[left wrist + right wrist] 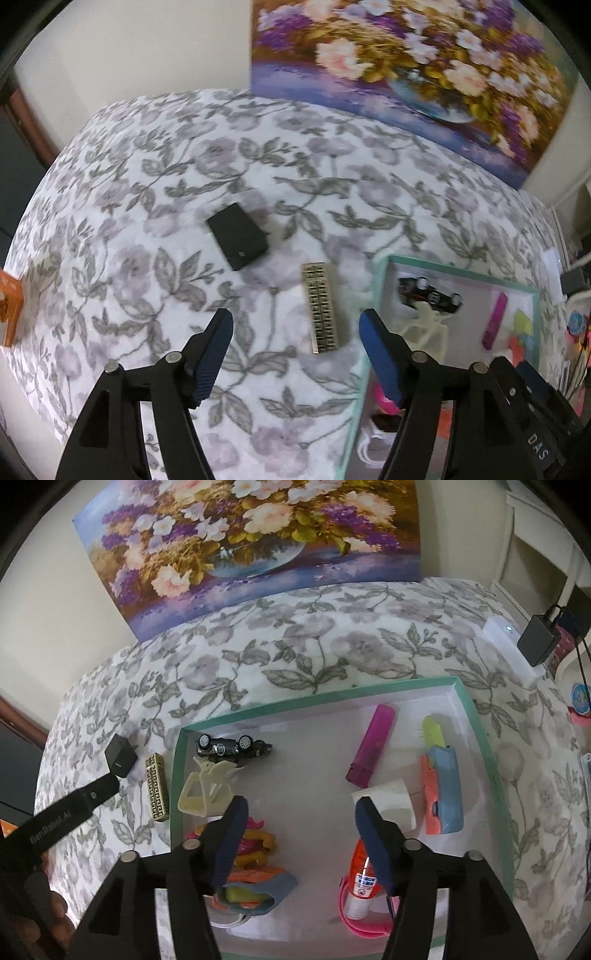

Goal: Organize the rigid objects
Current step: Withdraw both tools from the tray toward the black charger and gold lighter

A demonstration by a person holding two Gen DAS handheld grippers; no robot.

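You're hovering the left gripper [295, 332], jaws wide open and empty, over the gold rectangular key-pattern lighter [324, 307] lying on the floral bedspread [147, 229], just at 9 o'clock of the teal-rimmed cardboard tray [176, 775]. Right gripper [299, 812] is also gaping, empty, above the tray. Risk: soft bedding may let the lighter tip away or jaws snag fabric.

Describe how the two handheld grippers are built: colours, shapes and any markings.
Both the left gripper and right gripper have black plastic linkage arms with triangular cut-outs and silver round pivot pins. Their fingers carry dark blue ribbed pads. White lettering reads "GenRobot.AI" on the left gripper's body, and "DAS" on the right's. No cables show.
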